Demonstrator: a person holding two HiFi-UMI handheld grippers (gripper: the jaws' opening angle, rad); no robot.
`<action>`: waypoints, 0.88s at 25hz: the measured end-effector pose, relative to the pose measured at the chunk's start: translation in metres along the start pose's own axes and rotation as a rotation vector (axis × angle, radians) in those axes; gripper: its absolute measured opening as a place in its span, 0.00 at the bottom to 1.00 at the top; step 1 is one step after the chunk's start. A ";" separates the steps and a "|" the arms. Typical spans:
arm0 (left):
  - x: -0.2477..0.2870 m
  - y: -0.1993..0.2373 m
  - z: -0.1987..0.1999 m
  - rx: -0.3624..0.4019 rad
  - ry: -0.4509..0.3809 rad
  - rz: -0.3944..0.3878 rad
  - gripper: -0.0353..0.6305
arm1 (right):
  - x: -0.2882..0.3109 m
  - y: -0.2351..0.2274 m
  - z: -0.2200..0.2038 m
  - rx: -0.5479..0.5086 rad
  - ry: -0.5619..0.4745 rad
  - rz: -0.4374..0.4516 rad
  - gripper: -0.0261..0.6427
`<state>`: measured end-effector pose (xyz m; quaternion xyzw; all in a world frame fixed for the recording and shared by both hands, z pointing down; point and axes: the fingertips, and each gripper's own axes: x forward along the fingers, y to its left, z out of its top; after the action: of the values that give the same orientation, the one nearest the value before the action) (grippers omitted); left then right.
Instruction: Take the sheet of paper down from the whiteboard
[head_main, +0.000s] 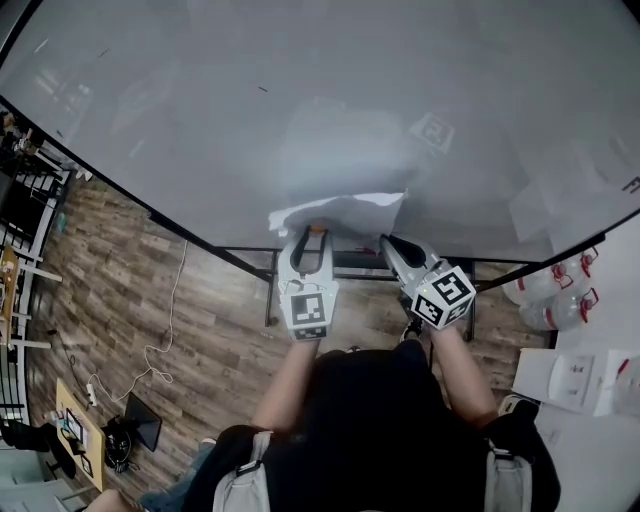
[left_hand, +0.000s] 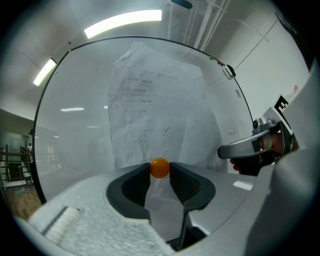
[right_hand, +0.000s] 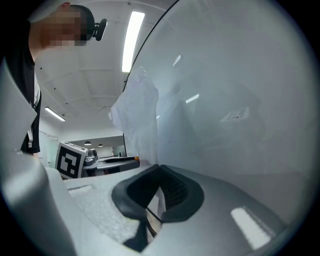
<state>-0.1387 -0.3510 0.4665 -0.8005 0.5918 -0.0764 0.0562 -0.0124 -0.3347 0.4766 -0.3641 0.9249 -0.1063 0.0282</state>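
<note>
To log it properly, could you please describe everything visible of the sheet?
The sheet is white, thin, crumpled paper with faint lines of writing, hanging upright against the whiteboard. Its lower edge curls away from the board. An orange ball at that edge is held between the left tool's jaws; the right tool seems to pinch its other corner.

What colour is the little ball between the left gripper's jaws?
Orange. The ball shows best in the left gripper view, right between the jaws.

Sheet of paper (head_main: 340, 212) on whiteboard (head_main: 200, 120); left tool (head_main: 311, 236) at lower edge, ball (left_hand: 159, 168) between jaws; right tool (head_main: 388, 243) beside.
</note>
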 end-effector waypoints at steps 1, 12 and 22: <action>-0.004 0.002 -0.002 -0.002 0.000 0.002 0.25 | -0.002 0.002 -0.002 0.002 -0.002 -0.005 0.05; -0.062 0.015 -0.020 -0.017 0.037 -0.011 0.25 | -0.036 0.028 -0.018 0.029 -0.004 -0.102 0.05; -0.109 -0.017 0.005 -0.023 0.010 0.028 0.25 | -0.088 0.051 -0.024 0.023 0.037 -0.076 0.05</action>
<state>-0.1537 -0.2418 0.4588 -0.7925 0.6039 -0.0729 0.0453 0.0152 -0.2341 0.4868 -0.3964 0.9096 -0.1243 0.0112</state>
